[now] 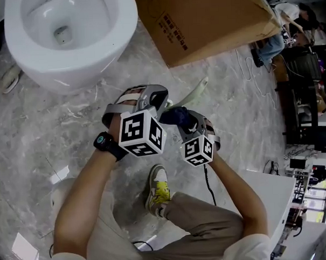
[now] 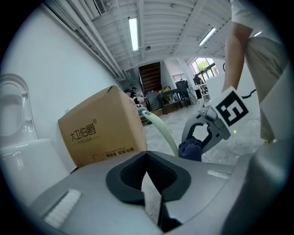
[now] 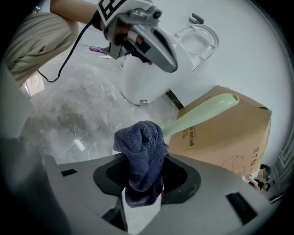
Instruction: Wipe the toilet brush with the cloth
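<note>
The pale green toilet brush handle [image 1: 197, 92] slants up between my two grippers; its brush end is hidden under them. My left gripper [image 1: 159, 100] is shut, with a pale strip of the brush [image 2: 151, 193] between its jaws. The handle [image 2: 161, 129] runs on past them toward the box. My right gripper [image 1: 180, 119] is shut on a dark blue cloth [image 3: 142, 153], bunched up against the handle [image 3: 202, 114]. From the left gripper view, the cloth [image 2: 190, 149] sits in the right gripper [image 2: 202, 140], touching the handle.
A white toilet [image 1: 67, 39] stands at the far left and a big cardboard box [image 1: 207, 22] at the far middle. The person's yellow-and-white shoe [image 1: 157, 189] and a black cable [image 1: 208, 188] are on the marble floor below the grippers. Furniture and clutter crowd the right side.
</note>
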`<action>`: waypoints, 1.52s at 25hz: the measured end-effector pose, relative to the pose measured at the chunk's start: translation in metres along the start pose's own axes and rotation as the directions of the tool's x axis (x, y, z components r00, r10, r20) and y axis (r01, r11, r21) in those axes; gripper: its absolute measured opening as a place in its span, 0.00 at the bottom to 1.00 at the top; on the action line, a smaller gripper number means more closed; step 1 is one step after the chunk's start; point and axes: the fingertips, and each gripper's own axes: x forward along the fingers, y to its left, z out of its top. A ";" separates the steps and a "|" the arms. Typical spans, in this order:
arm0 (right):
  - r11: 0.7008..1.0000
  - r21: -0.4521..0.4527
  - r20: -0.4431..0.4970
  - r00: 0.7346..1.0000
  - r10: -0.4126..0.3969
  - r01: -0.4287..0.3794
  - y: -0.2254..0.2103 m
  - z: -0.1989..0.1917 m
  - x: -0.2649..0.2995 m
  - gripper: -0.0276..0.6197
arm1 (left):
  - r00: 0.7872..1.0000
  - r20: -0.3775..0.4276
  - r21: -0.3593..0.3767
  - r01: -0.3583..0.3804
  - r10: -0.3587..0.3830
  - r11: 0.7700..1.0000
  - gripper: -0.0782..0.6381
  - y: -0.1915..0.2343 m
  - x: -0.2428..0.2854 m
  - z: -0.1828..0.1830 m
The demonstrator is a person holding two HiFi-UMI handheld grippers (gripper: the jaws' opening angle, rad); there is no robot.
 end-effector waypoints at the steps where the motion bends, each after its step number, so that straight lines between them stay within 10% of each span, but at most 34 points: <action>1: 1.000 0.009 -0.007 1.000 0.011 -0.011 0.004 -0.002 0.006 0.32 | 1.000 0.002 -0.008 -0.001 0.001 1.000 0.11 0.001 -0.003 -0.001; 24: 0.994 0.012 -0.116 0.988 0.107 -0.106 0.049 -0.023 0.073 0.32 | 0.999 -0.045 -0.123 -0.017 0.012 0.992 0.11 0.022 -0.020 -0.036; 30: 0.991 -0.055 0.095 0.989 -0.114 0.119 -0.008 0.053 -0.013 0.32 | 0.999 -0.015 -0.326 -0.041 0.038 0.944 0.11 0.046 -0.033 -0.047; 38: 0.925 -0.108 0.230 0.914 -0.333 0.364 -0.060 0.109 -0.053 0.32 | 0.999 -0.007 -0.285 -0.032 0.032 0.958 0.11 0.041 -0.039 -0.036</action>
